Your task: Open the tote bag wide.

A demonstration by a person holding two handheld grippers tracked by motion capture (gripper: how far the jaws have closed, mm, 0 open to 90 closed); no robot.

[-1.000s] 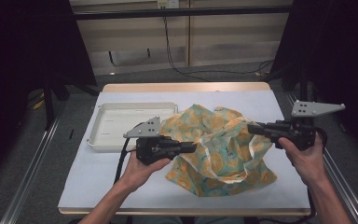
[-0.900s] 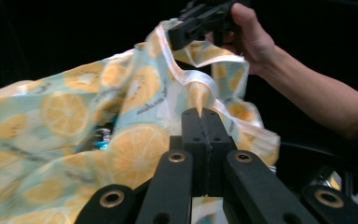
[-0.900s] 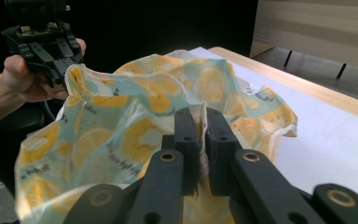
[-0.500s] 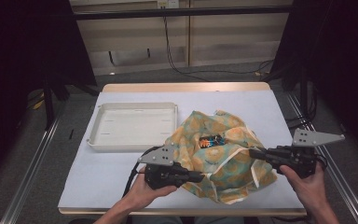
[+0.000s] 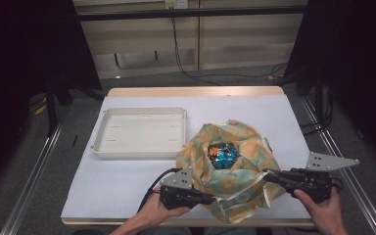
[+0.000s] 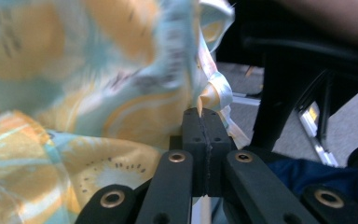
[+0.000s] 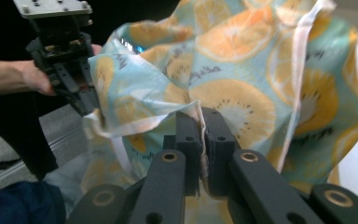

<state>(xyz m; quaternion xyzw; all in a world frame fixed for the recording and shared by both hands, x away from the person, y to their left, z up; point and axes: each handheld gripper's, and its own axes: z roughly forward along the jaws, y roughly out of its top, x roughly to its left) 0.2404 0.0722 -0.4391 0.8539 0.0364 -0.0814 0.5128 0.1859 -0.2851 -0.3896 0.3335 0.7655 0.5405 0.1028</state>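
left gripper (image 5: 209,199) clamping fruit-print bag (image 5: 235,169) hem | right gripper (image 5: 267,176) pinching its opposite edge | bag sitting at bench (image 5: 127,181) front edge | white tray (image 5: 139,132) lying beside

Setting: laboratory or recording studio for handling trials, not a home.

- Table (image 5: 127,196): wooden top, covered by a plain white sheet (image 5: 284,117), standing alone on a grey floor.
- Rails (image 5: 34,176): metal tracks run along the floor on both sides of the table.
- Surround: black curtains (image 5: 24,58) left and right; pale panelled wall (image 5: 245,39) behind, with a dark crossbar (image 5: 191,13) above.
- Wiring: a wall socket (image 5: 173,4) at the top, black cables (image 5: 196,73) trailing down the wall and across the floor.
- Props: one empty white tray (image 5: 142,152), laid out squarely.
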